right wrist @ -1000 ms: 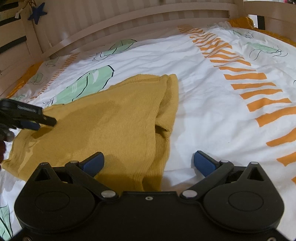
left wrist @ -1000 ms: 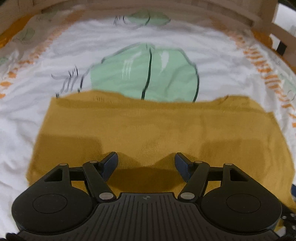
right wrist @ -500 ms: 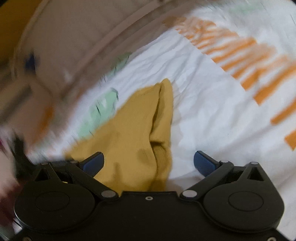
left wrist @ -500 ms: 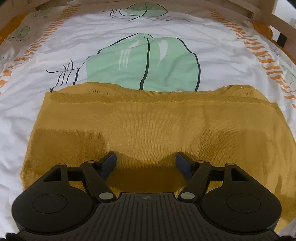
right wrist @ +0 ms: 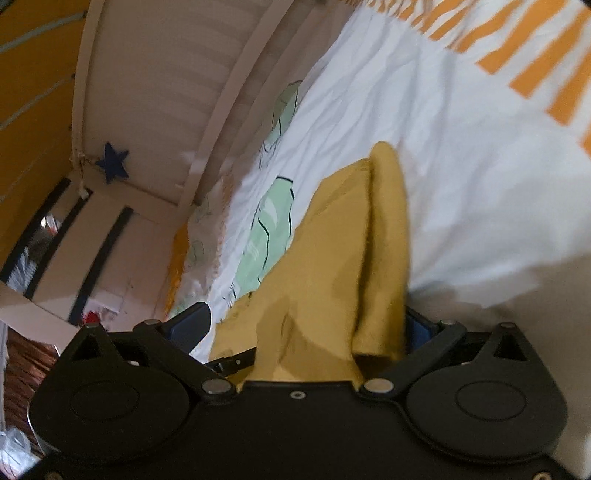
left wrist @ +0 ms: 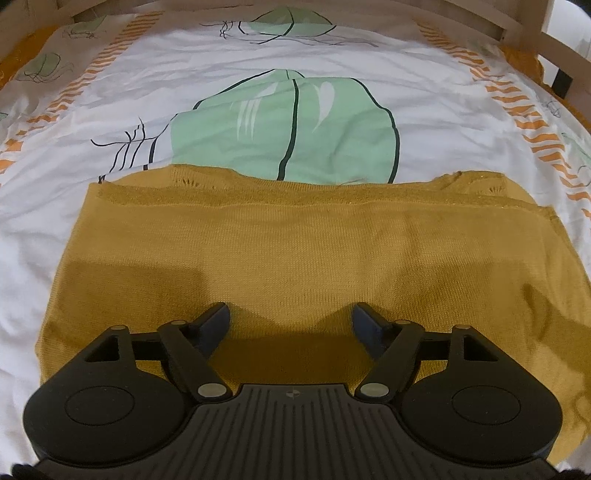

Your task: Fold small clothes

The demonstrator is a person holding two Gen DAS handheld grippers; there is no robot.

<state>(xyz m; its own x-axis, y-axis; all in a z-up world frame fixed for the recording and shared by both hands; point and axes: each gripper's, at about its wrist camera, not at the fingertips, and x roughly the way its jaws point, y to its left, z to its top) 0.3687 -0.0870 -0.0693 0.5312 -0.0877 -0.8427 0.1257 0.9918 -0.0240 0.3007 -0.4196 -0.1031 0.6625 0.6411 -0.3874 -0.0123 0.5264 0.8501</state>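
A mustard-yellow knit garment (left wrist: 295, 251) lies flat on the white bed sheet (left wrist: 229, 59). My left gripper (left wrist: 291, 319) is open and empty, its fingers low over the garment's near edge. In the right wrist view the same garment (right wrist: 332, 258) runs up between the fingers of my right gripper (right wrist: 306, 325), which is rolled to the side. Its jaws stand wide apart with a bunched fold of the garment between them and over the right finger; they are not closed on it.
The sheet has a green leaf print (left wrist: 288, 125) and orange striped bands (left wrist: 535, 122). A wooden bed rail (left wrist: 524, 22) runs along the far side. The right wrist view shows the slatted headboard (right wrist: 155, 92) with a blue star (right wrist: 112, 166).
My right gripper has rolled sideways and moved in onto the garment's folded edge, so cloth now lies between its fingers. My left gripper has tilted slightly and stays open over the garment.
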